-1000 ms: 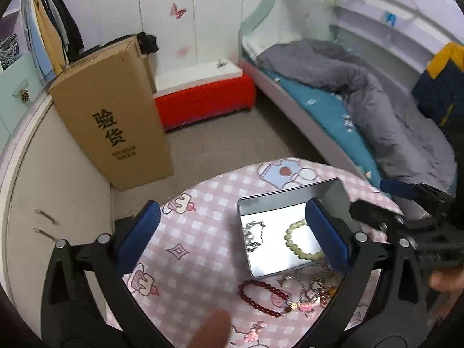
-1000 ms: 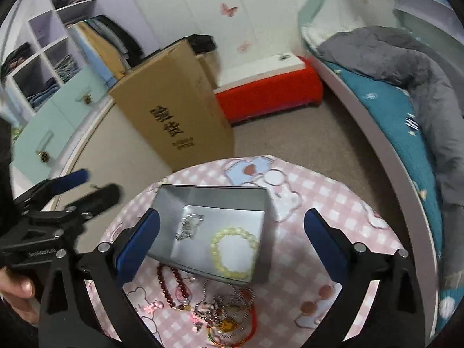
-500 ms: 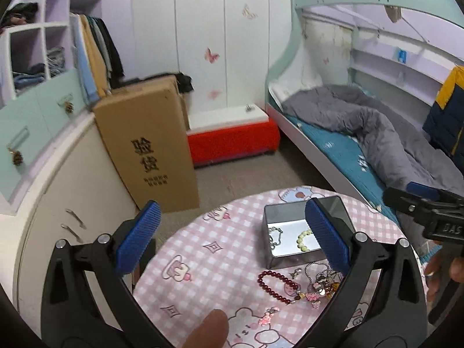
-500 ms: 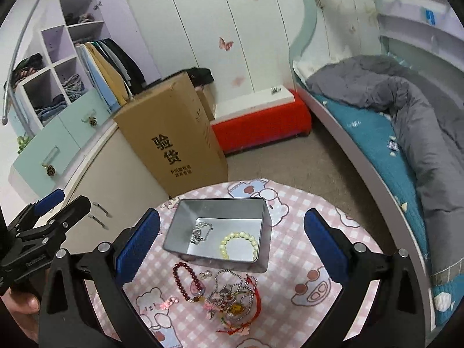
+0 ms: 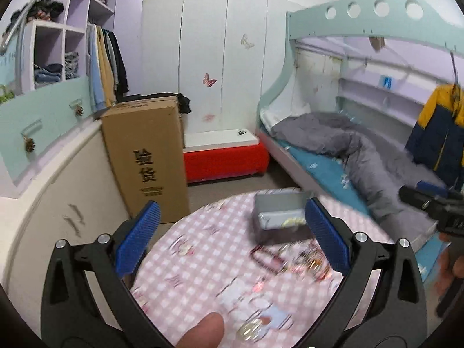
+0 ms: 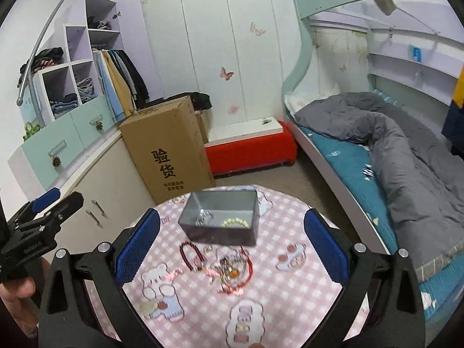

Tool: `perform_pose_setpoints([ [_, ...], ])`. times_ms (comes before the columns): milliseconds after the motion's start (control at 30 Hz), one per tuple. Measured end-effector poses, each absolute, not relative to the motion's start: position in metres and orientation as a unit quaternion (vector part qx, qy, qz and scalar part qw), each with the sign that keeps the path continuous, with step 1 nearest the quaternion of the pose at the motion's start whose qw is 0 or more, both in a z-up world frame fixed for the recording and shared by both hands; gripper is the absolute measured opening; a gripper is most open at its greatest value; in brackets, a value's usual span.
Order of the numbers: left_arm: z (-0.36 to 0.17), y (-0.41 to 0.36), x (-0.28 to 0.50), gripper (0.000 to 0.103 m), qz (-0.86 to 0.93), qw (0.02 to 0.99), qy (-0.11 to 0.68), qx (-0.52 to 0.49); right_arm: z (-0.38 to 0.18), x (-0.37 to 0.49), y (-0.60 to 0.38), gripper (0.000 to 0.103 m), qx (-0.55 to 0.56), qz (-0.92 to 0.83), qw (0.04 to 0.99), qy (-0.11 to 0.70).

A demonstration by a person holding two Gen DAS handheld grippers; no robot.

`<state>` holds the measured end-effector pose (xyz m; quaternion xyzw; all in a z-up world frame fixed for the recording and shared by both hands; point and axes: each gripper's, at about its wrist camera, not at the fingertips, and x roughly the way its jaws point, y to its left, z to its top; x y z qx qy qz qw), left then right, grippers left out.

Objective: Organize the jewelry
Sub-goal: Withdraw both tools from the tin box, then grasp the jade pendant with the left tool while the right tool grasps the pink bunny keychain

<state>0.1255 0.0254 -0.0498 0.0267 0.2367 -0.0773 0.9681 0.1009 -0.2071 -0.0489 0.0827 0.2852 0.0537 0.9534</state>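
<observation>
Left gripper (image 5: pixel 232 232): fills the lower half of the left wrist view; blue pads spread wide, nothing between them; held above the table; also seen at the left edge of the right wrist view (image 6: pixel 46 217), where I cannot tell how its fingers stand
Right gripper (image 6: pixel 230 239): lower half of the right wrist view; blue pads wide apart, nothing held; above the table; its black body shows at the right edge of the left wrist view (image 5: pixel 435 206)
Table (image 6: pixel 298 290): round, pink check cloth with bear prints; lower centre of both views; blurred in the left wrist view (image 5: pixel 203 261)
Tin (image 6: pixel 220 220): grey, rectangular, open; on the far part of the table, centre of the right wrist view; centre right in the left wrist view (image 5: pixel 278 217)
Pale bracelet (image 6: pixel 235 222): inside the tin, right half; beads light yellow-green
Silver chain (image 6: pixel 204 217): inside the tin, left of the pale bracelet
Red bracelet (image 6: pixel 191 256): dark beads; on the cloth just below the tin, left of the pile
Pile (image 6: pixel 232 269): tangled chains and a red cord; on the cloth below the tin, centre of the right wrist view
Box (image 6: pixel 168 150): tall cardboard, standing on the floor beyond the table, left of centre
Bed (image 6: pixel 391 150): right side; grey quilt on a teal sheet
</observation>
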Motion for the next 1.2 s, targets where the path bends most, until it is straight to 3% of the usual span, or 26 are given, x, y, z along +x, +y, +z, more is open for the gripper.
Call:
perform_pose_setpoints([
  [267,-0.118,0.040,0.097,0.097,-0.077,0.946,0.313,0.029,-0.095,0.072,-0.198,0.096,0.079,0.049,0.938,0.335],
  [667,-0.204,0.025,0.103,0.096,-0.116,0.906,0.401,0.075,-0.122,0.075,-0.191,0.096,0.082,0.059,0.922,0.374],
  [767,-0.221,0.022,0.113,0.086,-0.127,0.891,0.429,0.077,-0.127,0.074,-0.191,0.096,0.082,0.059,0.919,0.380],
  [900,-0.237,0.015,0.120,0.063,-0.151,0.875,0.453,0.086,-0.135,0.075,-0.189,0.096,0.080,0.061,0.915,0.391],
  [967,-0.236,0.012,0.119,0.046,-0.164,0.875,0.446,0.088,-0.140,0.078,-0.185,0.096,0.077,0.062,0.912,0.399],
  [1000,-0.235,0.011,0.119,0.028,-0.174,0.875,0.444,0.087,-0.142,0.080,-0.183,0.096,0.076,0.063,0.911,0.401],
  [1200,-0.232,0.021,0.119,0.028,-0.179,0.876,0.444,0.058,-0.168,0.101,-0.153,0.095,0.055,0.087,0.899,0.426],
])
